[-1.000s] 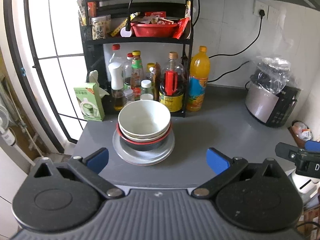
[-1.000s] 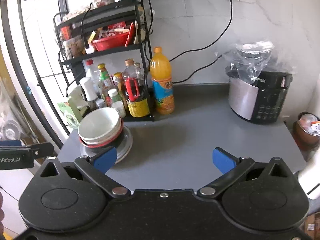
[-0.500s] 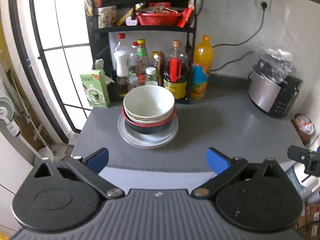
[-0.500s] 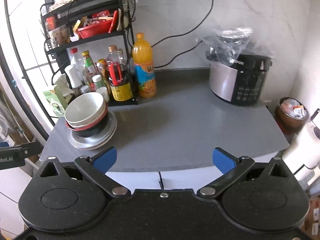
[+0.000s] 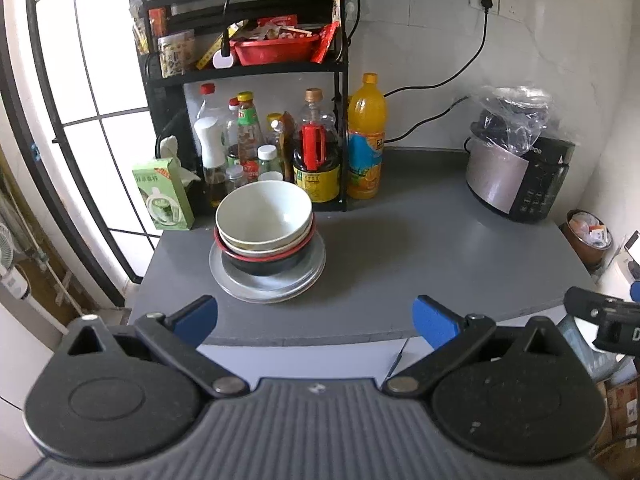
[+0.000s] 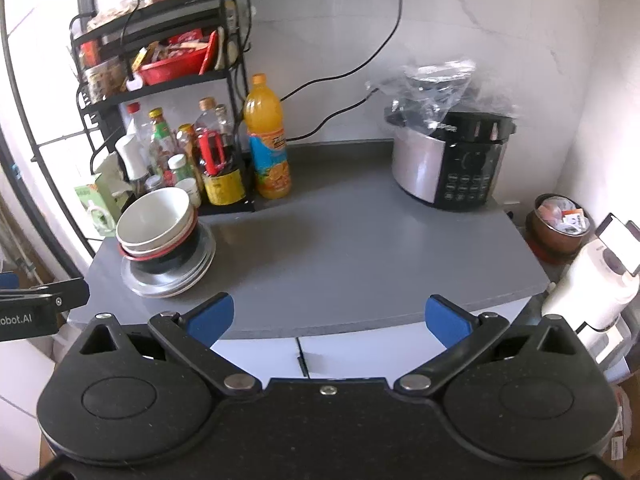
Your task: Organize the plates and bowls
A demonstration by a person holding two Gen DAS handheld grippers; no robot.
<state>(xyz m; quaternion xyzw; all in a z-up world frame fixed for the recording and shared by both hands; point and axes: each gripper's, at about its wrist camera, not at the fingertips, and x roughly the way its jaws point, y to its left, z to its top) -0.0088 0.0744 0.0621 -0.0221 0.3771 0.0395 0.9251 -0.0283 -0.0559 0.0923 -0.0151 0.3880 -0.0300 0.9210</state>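
Note:
A stack stands at the left of the grey counter [image 5: 420, 256]: white bowls [image 5: 264, 216] nested in a black bowl with a red rim [image 5: 264, 262], on metal plates [image 5: 267, 286]. The stack also shows in the right wrist view [image 6: 160, 232]. My left gripper [image 5: 316, 316] is open and empty, in front of the counter's front edge, short of the stack. My right gripper [image 6: 328, 316] is open and empty, in front of the counter's front edge, right of the stack.
A black rack [image 5: 244, 68] with bottles stands behind the stack. An orange juice bottle [image 5: 366, 140] and a green box [image 5: 162, 194] flank it. A rice cooker [image 5: 520, 168] sits at the back right. A brown pot [image 6: 558, 224] stands off the right edge.
Both grippers have drawn back from the counter and now sit before its front edge. The stack has not moved. Both stay open.

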